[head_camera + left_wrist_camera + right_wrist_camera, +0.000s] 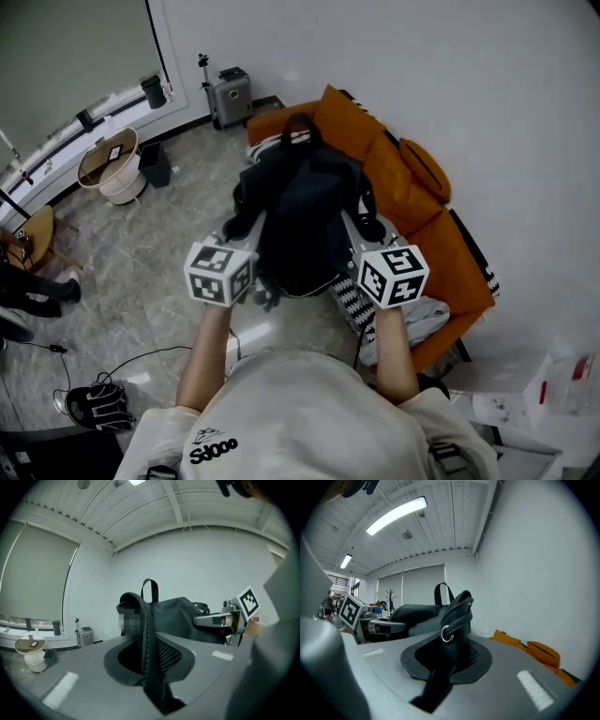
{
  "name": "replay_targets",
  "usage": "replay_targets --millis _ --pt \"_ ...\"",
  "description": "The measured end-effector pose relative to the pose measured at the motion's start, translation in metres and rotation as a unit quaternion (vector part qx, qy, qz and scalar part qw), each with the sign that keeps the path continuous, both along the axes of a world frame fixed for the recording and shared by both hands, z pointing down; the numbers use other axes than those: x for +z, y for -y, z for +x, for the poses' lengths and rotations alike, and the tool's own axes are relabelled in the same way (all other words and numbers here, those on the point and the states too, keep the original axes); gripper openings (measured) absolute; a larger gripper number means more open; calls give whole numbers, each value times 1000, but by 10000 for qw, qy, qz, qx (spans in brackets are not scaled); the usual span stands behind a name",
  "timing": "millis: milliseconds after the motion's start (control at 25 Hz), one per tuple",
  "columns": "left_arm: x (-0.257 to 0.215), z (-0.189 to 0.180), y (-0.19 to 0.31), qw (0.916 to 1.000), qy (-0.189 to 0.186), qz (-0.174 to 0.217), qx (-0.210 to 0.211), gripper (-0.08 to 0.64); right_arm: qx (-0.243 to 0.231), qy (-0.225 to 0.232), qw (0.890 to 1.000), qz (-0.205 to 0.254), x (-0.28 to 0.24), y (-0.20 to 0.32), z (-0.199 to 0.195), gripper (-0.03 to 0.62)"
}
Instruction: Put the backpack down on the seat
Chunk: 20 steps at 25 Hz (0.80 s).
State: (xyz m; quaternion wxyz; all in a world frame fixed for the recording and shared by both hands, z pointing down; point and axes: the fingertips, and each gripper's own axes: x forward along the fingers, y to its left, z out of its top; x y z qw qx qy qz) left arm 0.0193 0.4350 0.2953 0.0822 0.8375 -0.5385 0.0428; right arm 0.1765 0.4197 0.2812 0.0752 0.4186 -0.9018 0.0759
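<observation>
- Backpack [300, 216] hangs over the orange sofa [441, 248], probably carried level so it can go down flat on the seat; whether it touches the cushion yet cannot be told.
- Left claw [151, 679] and right claw [438, 672] are each clamped on a shoulder strap, sharing the weight.
- Left strap [146, 634] and right strap [458, 613] run between the jaws.
- A metal ring [446, 634] sits on the right strap, just past the grip.

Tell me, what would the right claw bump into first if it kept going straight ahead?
The strap it is clamped on: it rises directly ahead of the right claw, with the backpack just beside it. Past that seems to be the white wall, though depth is unclear.
</observation>
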Motion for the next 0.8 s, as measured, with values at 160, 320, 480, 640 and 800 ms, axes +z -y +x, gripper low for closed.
replay_targets --millis 160,320,480,640,800 --pt "6 18 7 9999 -93 -17 -58 51 -88 -19 10000 -4 4 10 19 43" --pt "12 33 10 9998 -97 -31 -156 51 -168 -9 9998 -55 10 18 33 43" --pt "15 41 13 9997 -91 -41 -233 51 -239 -66 9997 -36 13 23 40 43" --pt "18 44 22 9997 -72 -80 -237 51 -243 -91 9996 -59 16 31 43 43" --pt "22 49 40 9998 -63 -112 -180 51 -180 -76 9997 -117 22 48 47 43"
